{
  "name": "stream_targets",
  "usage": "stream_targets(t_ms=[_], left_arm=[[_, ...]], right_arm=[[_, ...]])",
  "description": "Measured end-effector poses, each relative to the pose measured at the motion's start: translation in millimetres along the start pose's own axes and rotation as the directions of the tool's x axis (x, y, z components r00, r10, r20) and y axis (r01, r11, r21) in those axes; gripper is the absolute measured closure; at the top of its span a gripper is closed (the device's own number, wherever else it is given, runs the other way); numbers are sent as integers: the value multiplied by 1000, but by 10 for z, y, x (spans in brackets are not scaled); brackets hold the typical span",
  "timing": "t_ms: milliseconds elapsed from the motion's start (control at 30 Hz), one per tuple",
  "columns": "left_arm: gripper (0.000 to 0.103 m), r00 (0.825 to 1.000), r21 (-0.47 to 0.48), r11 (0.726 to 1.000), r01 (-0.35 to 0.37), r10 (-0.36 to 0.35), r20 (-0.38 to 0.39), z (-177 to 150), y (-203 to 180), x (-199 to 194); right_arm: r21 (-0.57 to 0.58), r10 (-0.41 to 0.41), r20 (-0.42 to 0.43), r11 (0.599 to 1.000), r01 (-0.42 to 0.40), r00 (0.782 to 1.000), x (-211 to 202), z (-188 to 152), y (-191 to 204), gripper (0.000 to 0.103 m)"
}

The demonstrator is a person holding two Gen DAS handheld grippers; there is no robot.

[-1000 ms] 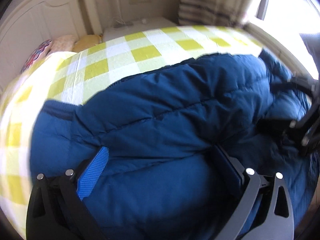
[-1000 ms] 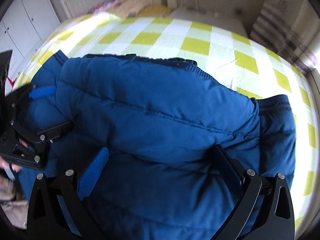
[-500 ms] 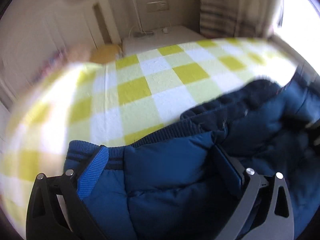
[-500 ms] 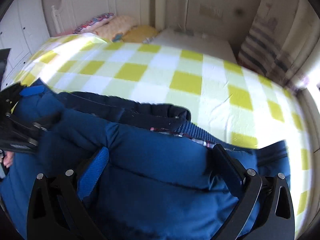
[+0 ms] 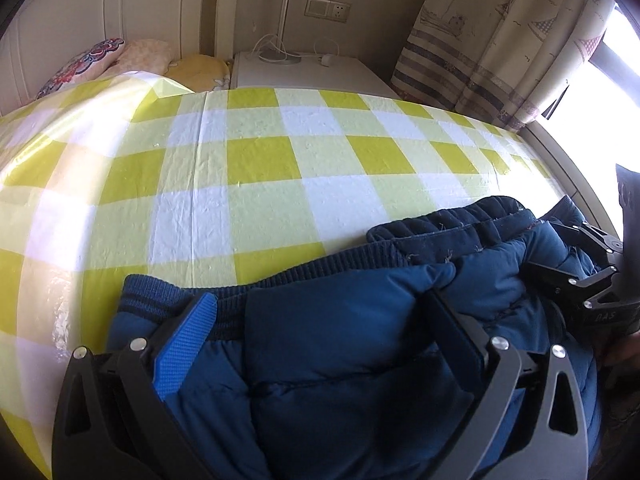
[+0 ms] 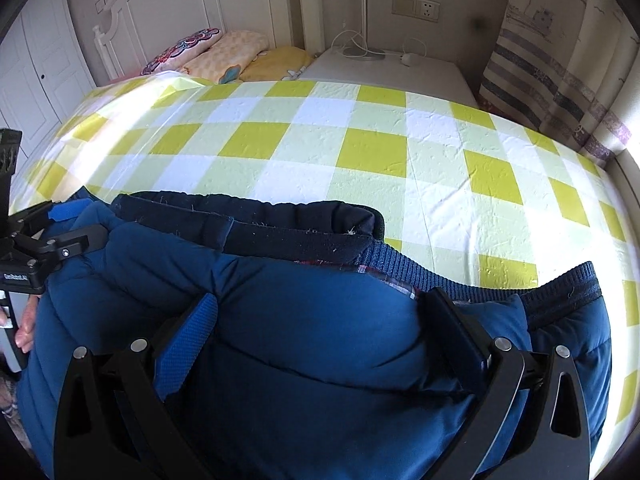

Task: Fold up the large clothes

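Observation:
A thick blue puffer jacket [image 5: 360, 380] lies bunched on the near part of a bed with a yellow and white checked cover [image 5: 260, 160]. Its ribbed hem [image 5: 176, 292] and dark collar [image 5: 448, 224] face the far side. My left gripper [image 5: 320, 312] is shut on a fat fold of the padding. In the right wrist view, my right gripper [image 6: 320, 308] is shut on another bulge of the jacket [image 6: 160, 264] beside the ribbed hem [image 6: 560, 284]. Each gripper shows at the other view's edge: right gripper [image 5: 576, 280], left gripper [image 6: 52, 232].
Pillows [image 6: 224, 52] lie against the white headboard [image 6: 168, 4]. A white nightstand [image 6: 384, 68] with cables stands beside them, and a striped curtain [image 5: 480, 48] hangs at the right. White wardrobe doors [image 6: 36, 80] are at the left. A hand [image 6: 24, 320] holds the left gripper.
A second ago both cameras looked down on the spread jacket. Both grippers have since drawn back and tilted up with padding between their fingers, so hem and collar now lie ahead.

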State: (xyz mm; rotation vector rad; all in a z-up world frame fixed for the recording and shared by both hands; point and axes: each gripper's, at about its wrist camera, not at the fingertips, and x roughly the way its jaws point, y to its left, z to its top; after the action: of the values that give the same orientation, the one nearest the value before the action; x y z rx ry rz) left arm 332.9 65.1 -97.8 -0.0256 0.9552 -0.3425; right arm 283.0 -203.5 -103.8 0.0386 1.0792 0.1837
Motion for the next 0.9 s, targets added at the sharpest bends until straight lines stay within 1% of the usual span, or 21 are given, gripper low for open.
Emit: stream_targets(t_ms=[67,133,200,233,300,333,367,400,433,467,500,533,567,600,700,800,867,900], left_arm=[[2,1000,2,1000,-8,8,4,-3,7,-10],[2,1000,1,1000,-11,11,6,-2,17,-8],[2,1000,-1,1000,-10,10,7,-2,27,-8],[2,1000,-2,1000,-9,9,6,-1,31,-6],[2,1000,-1,1000,-10,10,6,1,34,-5],[2,1000,-1,1000,-10,10,6,2,38,-4],[2,1000,-1,1000,-10,10,6,1,35,-5],[2,1000,-1,1000,-10,10,6,1,33,-4],[2,1000,-1,1000,-11,11,6,1,33,-4],[2,1000,-1,1000,-10,10,5,3,37,-3],[2,1000,-2,1000,-8,8,6,2,39,-4],[2,1000,-3,1000,-5,5,6,-1,45,-2],[2,1000,-3,1000,-6,6,6,0,49,-3],[2,1000,-5,1000,-4,4,6,2,50,0],[2,1000,-9,1000,3,-3,4,-5,47,6],[2,1000,-17,1000,11,-11,3,-1,56,0],[2,1000,-9,1000,-4,4,-7,12,30,1],[2,1000,-2,1000,-25,25,-18,26,4,-9]], right_arm=[[16,25,-9,1000,-25,1000,-33,13,-34,4],[25,26,-7,999,-26,1000,-134,32,-52,4],[40,24,48,999,-26,999,-320,44,-89,5],[47,20,100,999,-25,995,-472,54,-133,5],[58,-17,171,998,8,985,-710,74,-264,4],[67,-38,178,997,27,983,-756,77,-337,4],[76,-55,174,996,42,983,-767,76,-408,4],[91,-84,147,993,71,986,-722,59,-524,4],[102,-108,107,990,97,988,-627,31,-622,4],[113,-130,48,986,124,990,-469,-18,-731,4],[131,-119,-14,984,119,993,-276,-95,-843,4],[169,-50,-25,984,53,998,-192,-145,-932,4],[208,-5,0,978,5,1000,-194,-170,-1014,4],[224,8,13,975,-11,1000,-211,-168,-1048,4],[198,-18,14,980,15,1000,-187,-159,-988,4],[210,-1,34,978,-7,999,-199,-185,-1003,4],[223,17,50,974,-28,999,-212,-205,-1030,4],[225,19,54,974,-31,998,-212,-210,-1016,4]])
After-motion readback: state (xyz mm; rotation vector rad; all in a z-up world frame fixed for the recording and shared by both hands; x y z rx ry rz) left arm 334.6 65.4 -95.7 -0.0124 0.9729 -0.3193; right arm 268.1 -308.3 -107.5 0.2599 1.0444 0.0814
